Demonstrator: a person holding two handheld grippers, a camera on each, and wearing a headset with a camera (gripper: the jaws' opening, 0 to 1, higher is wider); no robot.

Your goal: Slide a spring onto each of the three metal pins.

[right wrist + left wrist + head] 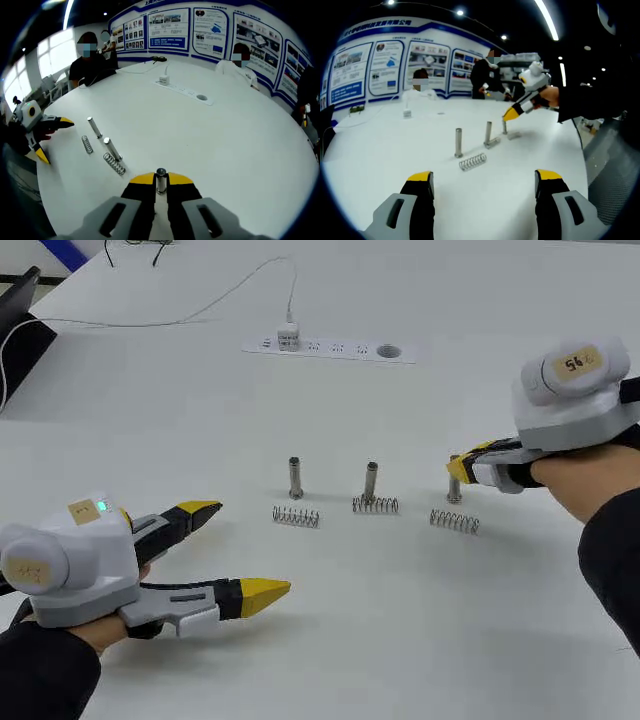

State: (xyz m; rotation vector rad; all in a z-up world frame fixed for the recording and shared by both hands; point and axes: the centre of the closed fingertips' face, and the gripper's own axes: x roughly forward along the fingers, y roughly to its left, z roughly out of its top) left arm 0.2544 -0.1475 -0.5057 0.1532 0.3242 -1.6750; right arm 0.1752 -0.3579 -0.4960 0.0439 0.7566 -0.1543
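Jaws of right gripper clamped on rt-most pin — left gripper spread wide, nothing held.

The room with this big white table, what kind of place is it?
Probably a lab or training workshop: a wide white table, poster boards along the wall, and a power strip.

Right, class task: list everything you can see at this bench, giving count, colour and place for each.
metal pins: three, silver, upright in a row mid-table
springs: three, silver, lying one in front of each pin
power strip: one, white, far side of table
charger: one, white, plugged into the strip
table: one, white
people: several, beyond the table
left gripper: white and black, yellow tips, jaws open, near left
right gripper: same colours, jaws shut on right pin
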